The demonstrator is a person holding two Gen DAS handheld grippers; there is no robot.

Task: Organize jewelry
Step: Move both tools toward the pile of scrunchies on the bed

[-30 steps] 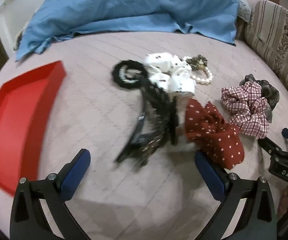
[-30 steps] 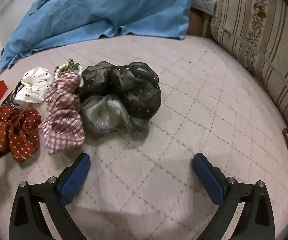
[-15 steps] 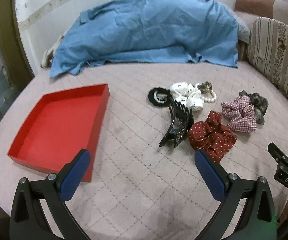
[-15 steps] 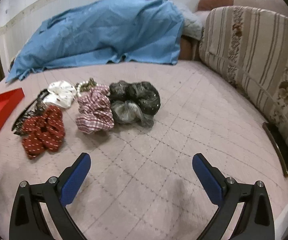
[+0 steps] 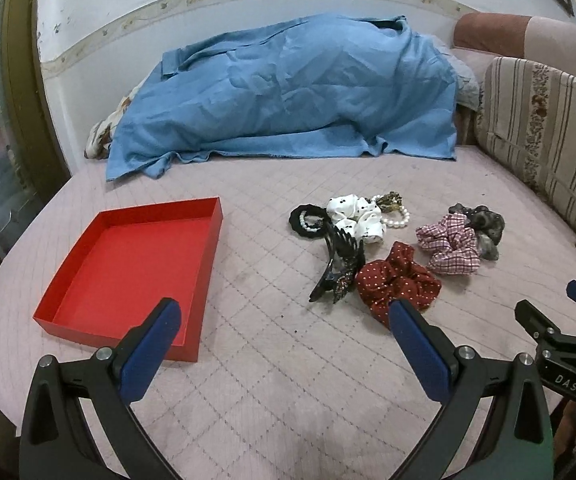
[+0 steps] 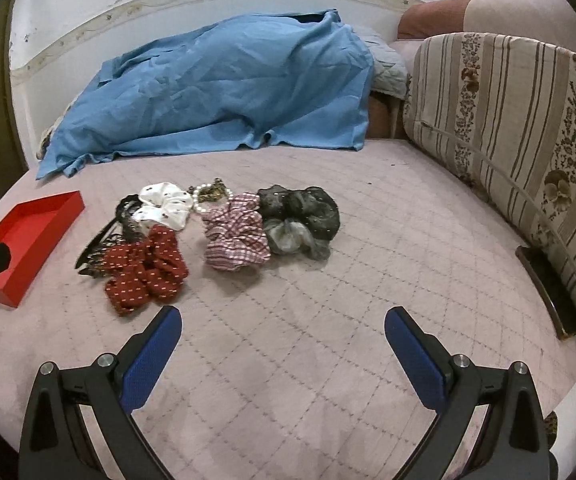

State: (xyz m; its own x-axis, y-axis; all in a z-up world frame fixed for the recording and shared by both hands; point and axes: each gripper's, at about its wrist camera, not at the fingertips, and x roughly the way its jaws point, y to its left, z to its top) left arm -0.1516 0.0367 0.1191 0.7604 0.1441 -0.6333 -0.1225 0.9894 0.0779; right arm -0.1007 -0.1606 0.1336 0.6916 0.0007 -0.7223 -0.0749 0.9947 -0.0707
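Note:
A pile of accessories lies on the pink quilted bed: a red dotted scrunchie (image 5: 396,282) (image 6: 146,270), a pink plaid scrunchie (image 5: 450,246) (image 6: 236,236), a black sheer scrunchie (image 6: 300,220), a white dotted scrunchie (image 5: 356,218) (image 6: 164,204), a black hair claw (image 5: 338,266), a black beaded band (image 5: 306,220) and a pearl bracelet (image 5: 398,214). An empty red tray (image 5: 204,268) (image 6: 28,236) sits to their left. My left gripper (image 5: 284,332) is open and empty, above the bed in front of the pile. My right gripper (image 6: 282,330) is open and empty, in front of the scrunchies.
A blue sheet (image 5: 288,88) covers a heap at the back of the bed by the wall. A striped floral cushion (image 6: 520,128) lines the right side. The right gripper's body (image 5: 560,344) shows at the left wrist view's lower right.
Both grippers have pulled back and up from the pile, so the whole bed, the tray and the wall now show. Nothing was picked up.

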